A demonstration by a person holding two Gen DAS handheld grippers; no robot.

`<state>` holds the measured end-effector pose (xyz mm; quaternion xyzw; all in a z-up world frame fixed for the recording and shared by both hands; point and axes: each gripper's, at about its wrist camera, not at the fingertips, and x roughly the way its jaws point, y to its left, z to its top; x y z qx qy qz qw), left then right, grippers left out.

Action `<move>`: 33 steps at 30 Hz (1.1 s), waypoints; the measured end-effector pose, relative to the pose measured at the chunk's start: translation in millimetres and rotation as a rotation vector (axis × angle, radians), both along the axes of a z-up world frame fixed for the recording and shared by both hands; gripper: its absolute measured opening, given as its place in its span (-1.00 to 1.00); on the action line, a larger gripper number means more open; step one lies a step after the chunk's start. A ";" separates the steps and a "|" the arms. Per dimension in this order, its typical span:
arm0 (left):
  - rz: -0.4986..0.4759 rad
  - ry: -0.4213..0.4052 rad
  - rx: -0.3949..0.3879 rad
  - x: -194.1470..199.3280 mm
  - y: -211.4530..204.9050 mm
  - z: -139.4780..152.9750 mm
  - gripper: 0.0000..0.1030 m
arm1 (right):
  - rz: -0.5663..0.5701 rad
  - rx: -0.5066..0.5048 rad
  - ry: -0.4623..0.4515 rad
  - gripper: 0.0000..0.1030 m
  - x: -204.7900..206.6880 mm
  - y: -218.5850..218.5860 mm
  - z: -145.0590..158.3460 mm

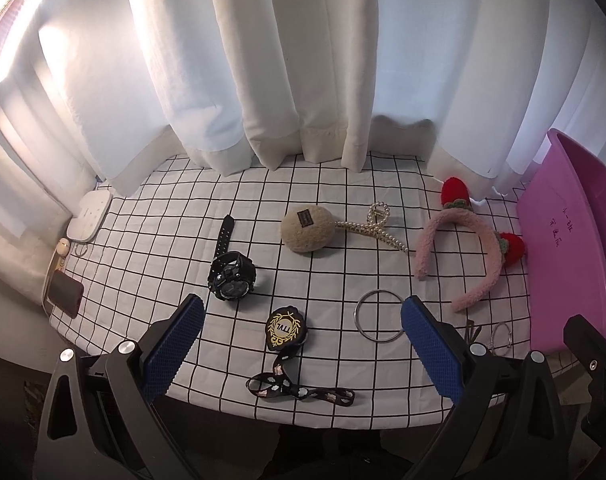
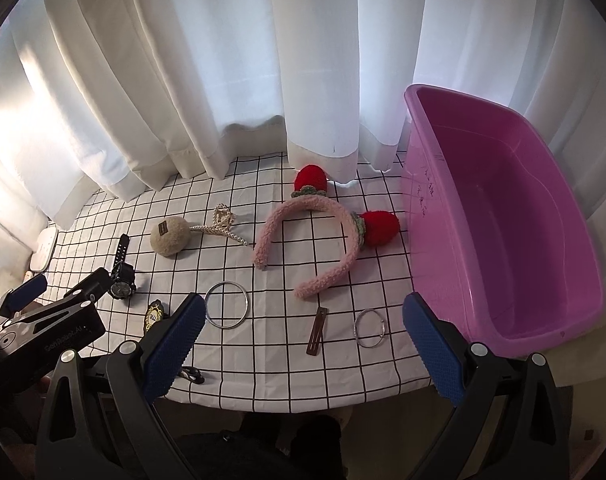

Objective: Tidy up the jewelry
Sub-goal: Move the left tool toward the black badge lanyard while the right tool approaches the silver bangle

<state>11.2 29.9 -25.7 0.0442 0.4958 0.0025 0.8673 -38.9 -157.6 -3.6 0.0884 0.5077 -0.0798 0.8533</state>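
Observation:
Jewelry lies spread on a checked tablecloth (image 1: 151, 216). A black watch (image 1: 231, 276), a beige fuzzy hair clip (image 1: 306, 230), a pearl claw clip (image 1: 379, 226), a pink headband (image 1: 459, 256) with red strawberries, a large silver bangle (image 1: 379, 316), a black-and-gold badge (image 1: 286, 327) and a patterned ribbon (image 1: 299, 390) show in the left wrist view. My left gripper (image 1: 301, 322) hangs open above the badge. In the right wrist view my right gripper (image 2: 303, 320) is open above a brown hair clip (image 2: 317, 331) and a small silver ring (image 2: 370, 328), with the purple tub (image 2: 503, 216) at right.
White curtains (image 1: 283, 60) hang behind the table. A white device (image 1: 89, 216) and a dark phone-like object (image 1: 65, 294) sit at the table's left edge. The table's front edge (image 2: 303, 404) runs just before the grippers. The left gripper (image 2: 27, 292) appears at the right wrist view's left.

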 end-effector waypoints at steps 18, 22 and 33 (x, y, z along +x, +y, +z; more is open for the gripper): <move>0.171 0.087 -0.104 -10.4 83.5 -77.6 0.88 | 0.069 0.075 0.130 0.83 -4.0 -10.4 -98.4; 0.172 0.090 -0.116 -16.8 91.2 -99.4 0.88 | 0.094 0.030 0.155 0.83 -1.6 -10.1 -126.0; 0.156 0.132 -0.122 -31.9 94.1 -145.4 0.88 | 0.030 0.038 0.214 0.83 -5.5 -33.3 -171.5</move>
